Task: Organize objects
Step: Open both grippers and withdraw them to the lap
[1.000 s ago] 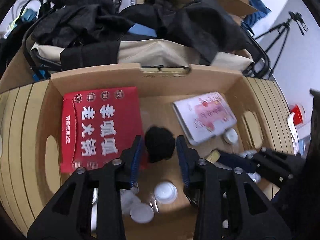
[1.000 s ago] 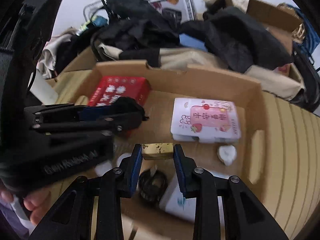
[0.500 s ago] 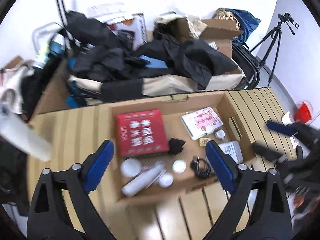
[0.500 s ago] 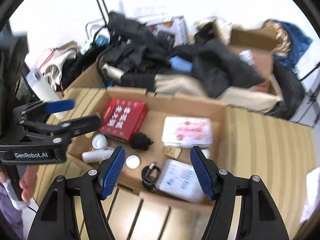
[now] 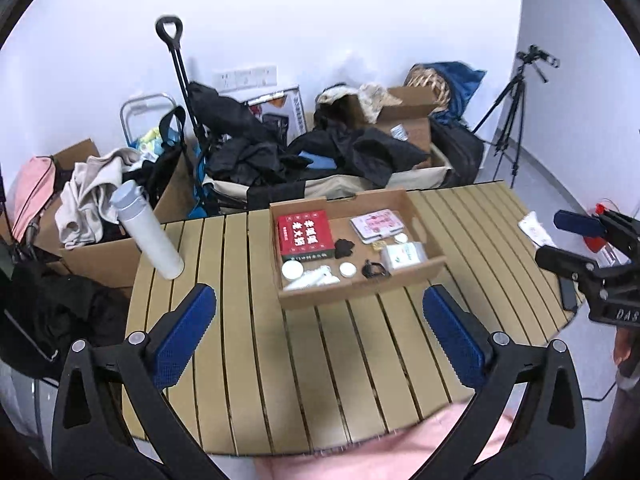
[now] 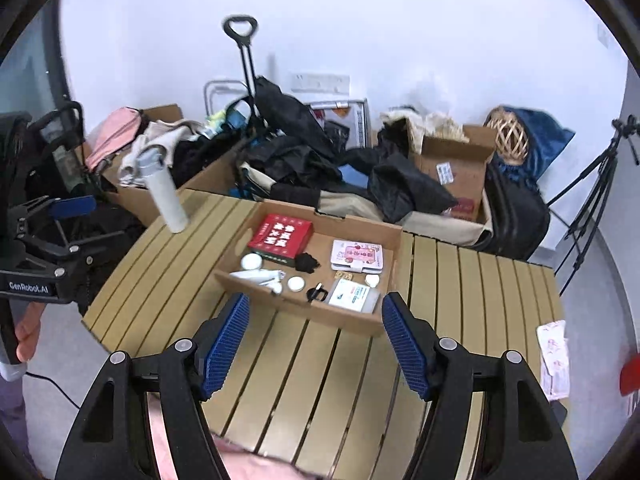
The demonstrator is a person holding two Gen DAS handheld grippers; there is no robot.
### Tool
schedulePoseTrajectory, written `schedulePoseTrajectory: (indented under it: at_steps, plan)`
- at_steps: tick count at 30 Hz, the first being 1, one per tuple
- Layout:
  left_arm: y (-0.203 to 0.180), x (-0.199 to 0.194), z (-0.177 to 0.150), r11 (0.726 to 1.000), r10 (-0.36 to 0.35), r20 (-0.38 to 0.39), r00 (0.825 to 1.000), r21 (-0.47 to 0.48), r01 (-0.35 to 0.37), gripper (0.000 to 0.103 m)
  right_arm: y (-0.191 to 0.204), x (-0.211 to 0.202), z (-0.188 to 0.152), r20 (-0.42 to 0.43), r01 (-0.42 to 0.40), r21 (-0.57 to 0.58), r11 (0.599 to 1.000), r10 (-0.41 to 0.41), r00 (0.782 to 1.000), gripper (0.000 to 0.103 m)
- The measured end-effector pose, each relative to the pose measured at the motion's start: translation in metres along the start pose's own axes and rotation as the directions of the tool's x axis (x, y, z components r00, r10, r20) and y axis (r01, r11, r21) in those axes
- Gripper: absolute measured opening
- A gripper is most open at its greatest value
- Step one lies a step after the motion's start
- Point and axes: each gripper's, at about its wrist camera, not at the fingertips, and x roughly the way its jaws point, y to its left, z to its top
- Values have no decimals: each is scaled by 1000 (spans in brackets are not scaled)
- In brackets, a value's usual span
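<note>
Pink fabric fills the left view's bottom edge; both grippers, left (image 5: 318, 330) and right (image 6: 316, 338), hover with jaws spread, empty, before the box (image 6: 280, 298) at frame centre.

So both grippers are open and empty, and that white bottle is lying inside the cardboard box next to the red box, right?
Not quite. The white bottle stands on the slatted table, outside the cardboard box, as the left wrist view shows. Both grippers, left and right, are open and empty.

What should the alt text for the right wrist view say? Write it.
An open right gripper hovers empty above a slatted table, facing a shallow cardboard box holding a red box, a pink packet, white lids and small items. A white bottle stands left; clutter lies behind.
</note>
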Motion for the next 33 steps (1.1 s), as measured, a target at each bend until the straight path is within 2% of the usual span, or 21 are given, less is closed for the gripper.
schedulePoseTrajectory:
  at_steps: [4,6,11,13,15,16,18,19,22,25,33]
  plan:
    - [-8,-49,-49,999,38,52,998,7,-38,103,20,-45,-42,57,-3,-15,1000,4,998,73]
    - [-13,-75,-76,999,49,103,993,7,-50,103,32,-62,-68,77,-9,-24,1000,11,997,83]
    - [-28,-137,-150,992,114,238,965,16,-121,103,70,-106,-148,130,-6,-67,998,14,991,84]
    - [-35,-156,-187,987,158,271,950,-17,-159,103,84,-121,-181,156,6,-54,999,3,988,84]
    - [-40,-171,-227,985,169,291,942,-79,-152,103,96,-135,-217,209,10,11,1000,-12,978,84]
    - [-44,-174,-247,986,154,291,944,-110,-127,103,98,-140,-233,230,-3,49,999,-8,973,84]
    - [-50,-171,-273,988,122,250,960,-120,-95,103,105,-139,-266,234,-22,129,991,-9,972,84]
    - [-56,-167,-278,991,121,220,968,-87,-104,103,110,-132,-277,203,-22,137,990,-6,979,84]
    - [-70,-163,-281,986,164,208,964,-19,-164,103,123,-121,-282,141,-7,99,995,-7,990,84]
    - [-73,-170,-282,989,146,235,961,-17,-146,103,127,-126,-280,165,-30,85,996,16,986,84]
    - [-75,-167,-288,988,152,206,967,-27,-150,103,128,-124,-285,146,-20,74,997,9,989,84]
